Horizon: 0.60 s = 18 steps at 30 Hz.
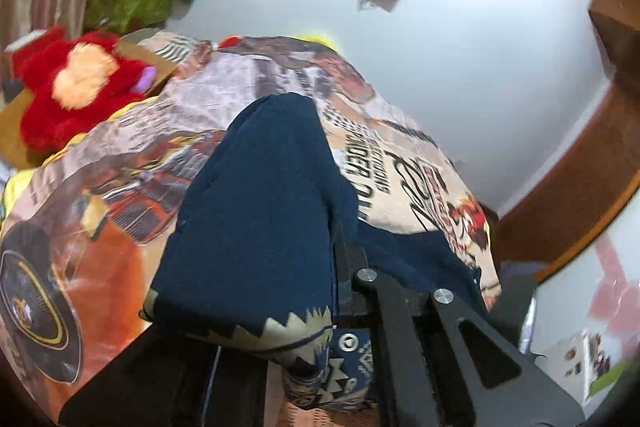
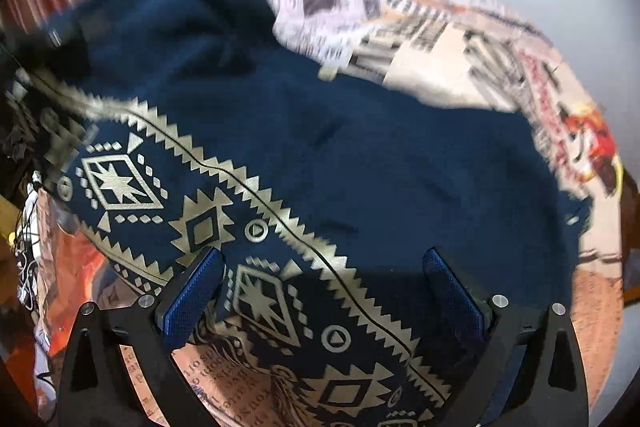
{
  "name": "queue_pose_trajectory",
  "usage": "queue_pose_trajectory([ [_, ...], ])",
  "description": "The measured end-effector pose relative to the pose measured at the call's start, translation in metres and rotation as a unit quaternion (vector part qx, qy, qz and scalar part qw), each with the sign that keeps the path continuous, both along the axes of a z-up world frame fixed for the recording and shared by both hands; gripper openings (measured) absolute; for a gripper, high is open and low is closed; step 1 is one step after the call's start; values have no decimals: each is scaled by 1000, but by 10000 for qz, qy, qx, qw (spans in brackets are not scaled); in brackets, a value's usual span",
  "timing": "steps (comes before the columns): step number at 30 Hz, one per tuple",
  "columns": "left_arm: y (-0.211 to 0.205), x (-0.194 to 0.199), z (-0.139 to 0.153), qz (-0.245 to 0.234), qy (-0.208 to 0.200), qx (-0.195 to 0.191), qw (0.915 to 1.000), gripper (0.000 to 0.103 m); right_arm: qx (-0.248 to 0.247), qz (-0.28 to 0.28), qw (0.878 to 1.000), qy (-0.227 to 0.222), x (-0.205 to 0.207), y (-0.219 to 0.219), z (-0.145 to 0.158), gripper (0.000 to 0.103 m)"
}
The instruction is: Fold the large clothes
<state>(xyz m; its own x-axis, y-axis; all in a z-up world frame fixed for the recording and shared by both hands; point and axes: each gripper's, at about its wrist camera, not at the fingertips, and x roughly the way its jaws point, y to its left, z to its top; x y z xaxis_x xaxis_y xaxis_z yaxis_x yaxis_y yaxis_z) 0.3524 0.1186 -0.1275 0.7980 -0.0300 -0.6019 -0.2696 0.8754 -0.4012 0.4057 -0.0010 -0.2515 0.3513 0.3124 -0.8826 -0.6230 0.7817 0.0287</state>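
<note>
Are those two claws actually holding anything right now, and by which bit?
The left claw is shut on the navy blue fabric garment, at its edge near the beige zigzag-patterned border. The right claw is open above it, holding nothing.

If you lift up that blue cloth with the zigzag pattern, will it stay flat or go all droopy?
Probably droopy. The blue cloth already hangs in a soft fold over the left gripper, whose jaws are shut on it. It looks thickish, so likely a little heavy, and wrinkles on the bed cover suggest it bunches when pushed. The right gripper is open above it.
</note>
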Motion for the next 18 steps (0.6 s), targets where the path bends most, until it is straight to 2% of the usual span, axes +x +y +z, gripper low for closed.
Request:
queue_pose_trajectory([
  [3,-22,7,6,-196,11,290,9994,6,-71,34,10000,-11,-2,3,-4,101],
  [7,-42,13,16,-477,-63,472,9977,6,-102,119,9998,96,-5,-9,8,101],
  [13,-85,21,33,-988,-172,683,9926,6,158,-171,9994,-271,-25,-73,45,101],
  [18,-141,26,31,-1587,-126,887,9833,6,305,-828,9950,-470,-46,-149,69,101],
])
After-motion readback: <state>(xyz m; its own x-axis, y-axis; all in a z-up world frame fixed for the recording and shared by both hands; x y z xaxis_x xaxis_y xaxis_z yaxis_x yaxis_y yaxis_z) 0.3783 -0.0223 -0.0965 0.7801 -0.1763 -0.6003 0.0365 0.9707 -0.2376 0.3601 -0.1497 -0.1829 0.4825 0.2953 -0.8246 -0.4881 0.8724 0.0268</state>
